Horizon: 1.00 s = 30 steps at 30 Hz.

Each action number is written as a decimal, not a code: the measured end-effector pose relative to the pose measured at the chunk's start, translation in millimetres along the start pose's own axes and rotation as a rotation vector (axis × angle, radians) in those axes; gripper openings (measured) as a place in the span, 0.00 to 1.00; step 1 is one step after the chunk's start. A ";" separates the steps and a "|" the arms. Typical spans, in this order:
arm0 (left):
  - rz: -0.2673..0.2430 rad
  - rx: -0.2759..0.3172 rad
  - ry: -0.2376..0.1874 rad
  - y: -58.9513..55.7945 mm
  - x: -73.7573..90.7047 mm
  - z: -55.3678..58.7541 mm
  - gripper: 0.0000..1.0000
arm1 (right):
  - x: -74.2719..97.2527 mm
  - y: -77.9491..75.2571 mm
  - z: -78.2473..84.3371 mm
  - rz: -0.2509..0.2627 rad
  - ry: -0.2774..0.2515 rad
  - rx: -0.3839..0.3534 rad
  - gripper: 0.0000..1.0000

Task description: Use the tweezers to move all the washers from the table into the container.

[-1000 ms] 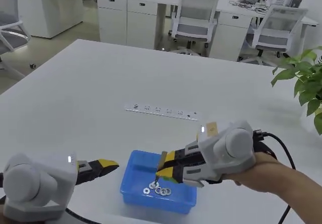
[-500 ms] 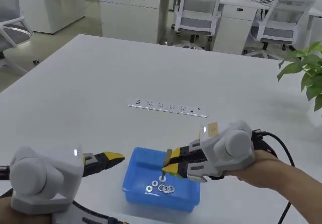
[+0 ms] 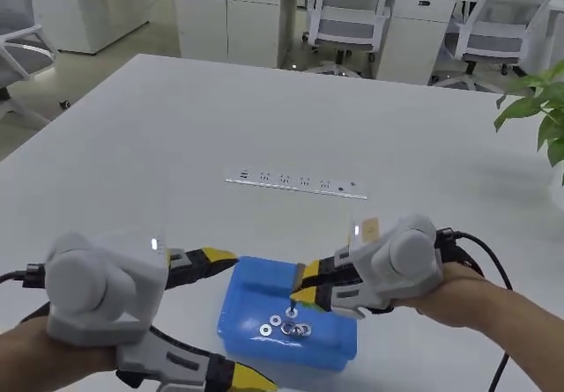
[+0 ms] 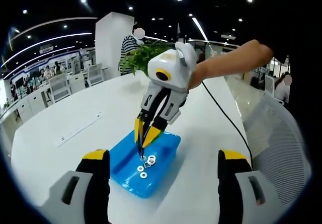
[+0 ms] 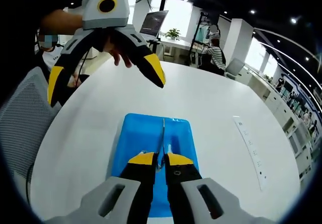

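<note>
Your right gripper (image 3: 304, 291) held its jaws pressed together on the tweezers (image 3: 292, 307). Their tips pointed down into the blue container (image 3: 251, 279), close above the washers (image 3: 286, 326) clustered on its floor. The left gripper view showed those washers plainly under the tips. In the right gripper view your own jaws covered them. Your left gripper (image 3: 236, 317) hung at the container's left side, jaws spread wide. A power strip (image 3: 295, 183) lay farther off.

Grey housings (image 3: 410, 255), black jaws yellow-tipped; black cable (image 3: 480, 253) behind right gripper (image 3: 298, 293).
</note>
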<state>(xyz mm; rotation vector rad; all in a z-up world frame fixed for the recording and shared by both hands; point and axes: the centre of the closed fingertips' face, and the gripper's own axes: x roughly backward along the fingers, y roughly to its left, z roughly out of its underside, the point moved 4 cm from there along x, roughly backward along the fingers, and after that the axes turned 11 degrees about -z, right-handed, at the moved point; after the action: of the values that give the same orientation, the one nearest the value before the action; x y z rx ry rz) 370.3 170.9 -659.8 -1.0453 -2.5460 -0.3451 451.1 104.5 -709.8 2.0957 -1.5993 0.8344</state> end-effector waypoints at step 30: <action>0.032 -0.165 0.028 26.2 -54.2 -12.3 0.19 | -4.7 1.7 13.0 -0.015 0.019 0.001 0.09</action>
<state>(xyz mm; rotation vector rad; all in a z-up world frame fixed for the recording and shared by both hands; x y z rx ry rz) 427.6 151.0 -669.3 -1.1298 -2.5076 -0.5658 451.6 99.4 -722.8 2.0917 -1.5714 0.8478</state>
